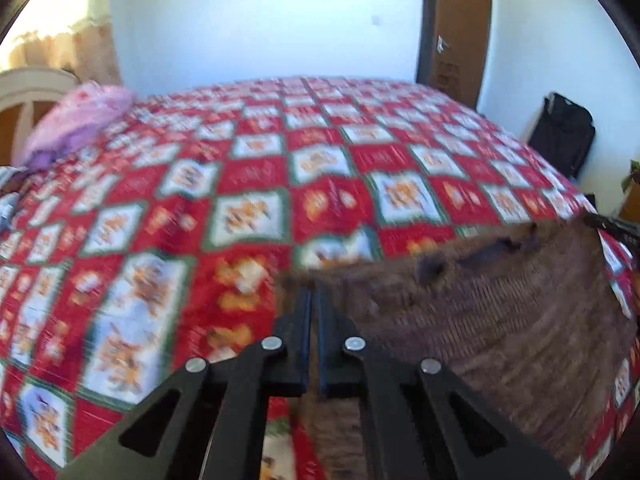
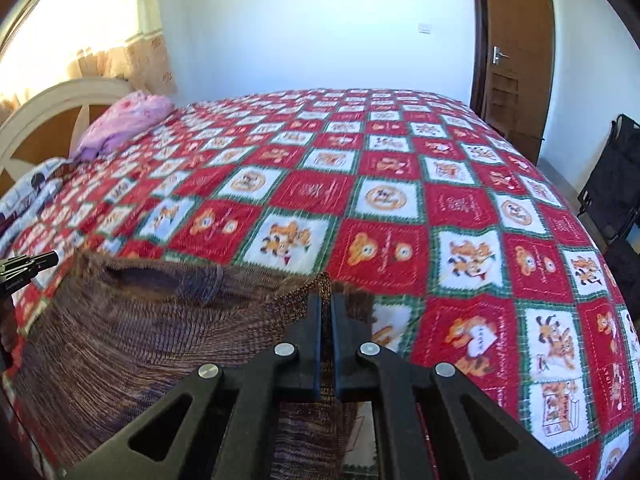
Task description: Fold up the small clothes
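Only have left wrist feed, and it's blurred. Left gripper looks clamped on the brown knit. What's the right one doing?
Observer: The right gripper is shut on the brown knit garment too, pinching a corner of its far edge.
Operator: Is the door handle side visible? Mine is smeared.
Observer: Yes, the right wrist view shows a silver lever handle on the brown door.
Operator: Anything on the wall?
Observer: A white switch plate sits left of the door.
Operator: Bedspread pattern?
Observer: Sharp here: the bedspread has red and white squares with cartoon animals, green borders.
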### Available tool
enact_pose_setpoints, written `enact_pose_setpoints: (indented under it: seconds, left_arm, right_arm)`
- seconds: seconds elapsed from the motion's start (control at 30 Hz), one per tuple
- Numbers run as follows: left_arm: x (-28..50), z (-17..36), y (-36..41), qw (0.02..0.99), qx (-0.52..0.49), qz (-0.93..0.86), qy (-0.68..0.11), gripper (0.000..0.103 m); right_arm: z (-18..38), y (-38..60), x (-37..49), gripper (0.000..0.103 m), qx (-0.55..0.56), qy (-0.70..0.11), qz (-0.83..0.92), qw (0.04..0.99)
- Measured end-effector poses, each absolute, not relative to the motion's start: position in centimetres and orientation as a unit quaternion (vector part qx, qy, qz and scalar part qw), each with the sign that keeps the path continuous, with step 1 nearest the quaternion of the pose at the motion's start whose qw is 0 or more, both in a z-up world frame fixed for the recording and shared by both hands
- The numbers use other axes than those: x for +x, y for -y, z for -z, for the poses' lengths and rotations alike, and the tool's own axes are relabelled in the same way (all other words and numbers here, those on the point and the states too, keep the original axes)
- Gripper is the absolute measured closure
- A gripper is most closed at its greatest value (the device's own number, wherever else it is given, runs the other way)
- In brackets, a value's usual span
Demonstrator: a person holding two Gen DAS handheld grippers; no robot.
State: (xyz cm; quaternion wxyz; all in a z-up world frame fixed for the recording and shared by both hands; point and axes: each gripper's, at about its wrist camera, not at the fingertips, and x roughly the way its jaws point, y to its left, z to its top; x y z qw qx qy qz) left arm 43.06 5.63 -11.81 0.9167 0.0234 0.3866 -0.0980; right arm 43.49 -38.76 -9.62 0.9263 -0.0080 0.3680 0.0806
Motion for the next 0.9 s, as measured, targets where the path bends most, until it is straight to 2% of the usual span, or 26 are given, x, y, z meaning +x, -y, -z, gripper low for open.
enact_pose_setpoints:
  seconds: [0.03, 0.07, 0.13, 0.17, 0.33, 0.37, 0.4, 0.47, 0.6, 0.9]
  left_arm:
    - [42.9, 12.2, -5.2, 0.913, 0.031, 0.101, -0.395, 0.085]
    - [42.7, 12.5, -4.8, 0.91, 0.04, 0.102, -0.4, 0.062]
    - [42.2, 12.5, -4.6, 0.916, 0.044, 0.097, -0.386, 0.038]
    - [42.0, 12.4, -4.6, 0.918, 0.041, 0.101, -0.381, 0.037]
    - [43.4, 13.4, -4.4, 0.907, 0.037, 0.095, -0.408, 0.038]
    - [43.5, 13.8, -4.4, 0.905, 0.033, 0.096, -0.413, 0.042]
    - [43.6, 14.0, -4.4, 0.904, 0.03, 0.096, -0.416, 0.047]
    - [43.6, 14.6, -4.2, 0.899, 0.029, 0.107, -0.424, 0.086]
    - [42.9, 14.0, -3.7, 0.907, 0.048, 0.098, -0.407, 0.093]
    - [43.1, 9.9, -5.3, 0.932, 0.012, 0.088, -0.351, 0.095]
  right_arm:
    - [9.9, 38.7, 43.5, 0.099, -0.01, -0.37, -0.082, 0.925]
    - [10.2, 38.7, 43.5, 0.099, -0.011, -0.373, -0.082, 0.924]
    - [10.5, 39.0, 43.5, 0.099, -0.008, -0.377, -0.08, 0.923]
    - [10.7, 39.3, 43.5, 0.099, -0.005, -0.379, -0.079, 0.922]
    - [11.0, 39.2, 43.3, 0.099, -0.011, -0.384, -0.081, 0.92]
    - [11.1, 39.1, 43.3, 0.099, -0.013, -0.385, -0.082, 0.919]
    - [11.2, 39.0, 43.2, 0.099, -0.014, -0.385, -0.082, 0.919]
    - [11.4, 38.9, 43.2, 0.099, -0.015, -0.386, -0.082, 0.919]
    - [11.3, 39.2, 43.1, 0.099, -0.011, -0.382, -0.081, 0.92]
    - [8.4, 39.1, 43.0, 0.1, -0.013, -0.337, -0.067, 0.939]
